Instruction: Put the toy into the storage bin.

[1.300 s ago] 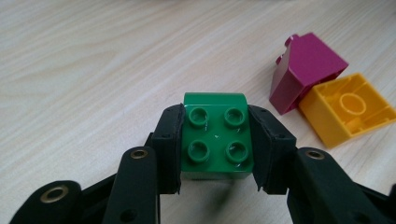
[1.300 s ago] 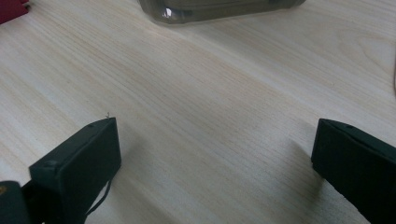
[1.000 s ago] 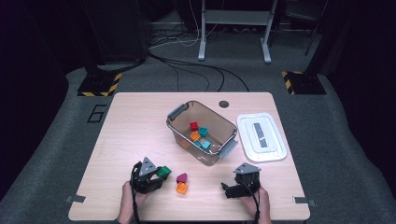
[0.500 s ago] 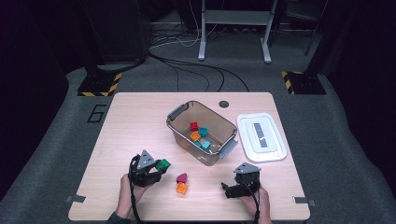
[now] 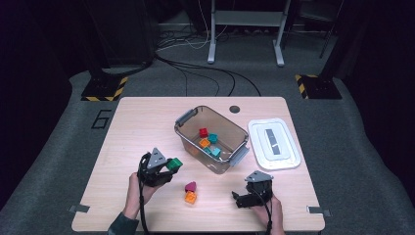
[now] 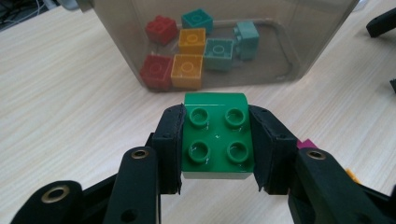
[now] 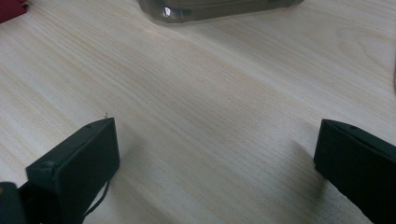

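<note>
The left gripper (image 5: 169, 166) sits over the near left part of the table (image 5: 132, 132), held in the person's left hand (image 5: 134, 188) whose forearm comes up from the bottom edge of the high view. Its jaws point toward the bin and clamp a green block (image 6: 216, 135) by 2 opposite sides, with the 4 studs facing up toward the camera in the left gripper view. The block hangs clear of the wood, a little short of the bin.

The right gripper (image 5: 240, 198) lies low on the near right part of the table, in the right hand (image 5: 274, 210). Its jaws stand wide apart with only bare wood between them, as the right gripper view shows, and they point left toward the middle of the table.

Between the 2 grippers a magenta block (image 5: 191, 186) and an orange block (image 5: 190, 197) lie touching on the wood. The clear plastic bin (image 5: 182, 131) stands at the middle of the table, turned at an angle, with grey handles at its ends; inside lie red, orange and teal blocks. A white lid (image 5: 288, 156) lies flat just right of the bin.

The table is light wood with a small dark round hole (image 5: 234, 109) near its far edge. It stands on grey carpet, where black cables (image 5: 205, 73) run toward metal legs (image 5: 244, 29), and yellow-black striped plates (image 5: 100, 90) lie on either side.
</note>
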The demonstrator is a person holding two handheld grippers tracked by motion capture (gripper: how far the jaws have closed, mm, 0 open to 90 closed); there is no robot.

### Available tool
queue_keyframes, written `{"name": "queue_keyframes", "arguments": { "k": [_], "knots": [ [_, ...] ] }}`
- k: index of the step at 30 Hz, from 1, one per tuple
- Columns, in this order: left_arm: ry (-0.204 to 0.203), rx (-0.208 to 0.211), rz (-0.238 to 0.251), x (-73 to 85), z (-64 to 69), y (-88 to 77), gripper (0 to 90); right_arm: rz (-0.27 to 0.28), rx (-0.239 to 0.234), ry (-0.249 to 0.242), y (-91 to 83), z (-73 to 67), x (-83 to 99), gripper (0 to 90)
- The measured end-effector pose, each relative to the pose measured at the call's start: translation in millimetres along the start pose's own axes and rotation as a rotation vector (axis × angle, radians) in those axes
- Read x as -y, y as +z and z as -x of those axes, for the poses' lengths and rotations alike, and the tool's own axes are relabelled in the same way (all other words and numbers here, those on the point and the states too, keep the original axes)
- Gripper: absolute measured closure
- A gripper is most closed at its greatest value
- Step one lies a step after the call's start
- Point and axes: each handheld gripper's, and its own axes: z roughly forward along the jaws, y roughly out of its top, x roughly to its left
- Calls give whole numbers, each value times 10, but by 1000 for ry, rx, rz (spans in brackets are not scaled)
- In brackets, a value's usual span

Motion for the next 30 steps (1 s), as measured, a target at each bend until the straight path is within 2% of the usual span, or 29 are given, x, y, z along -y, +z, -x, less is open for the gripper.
{"name": "queue_keyframes", "arguments": {
  "k": [10, 30],
  "knots": [
    [29, -2, 22, -246, -75, -16, 587, 2, -1, -2, 0, 1, 2, 0],
    [28, -1, 63, -507, -222, -36, 587, 3, 1, -2, 0, 0, 3, 0]
  ]
}}
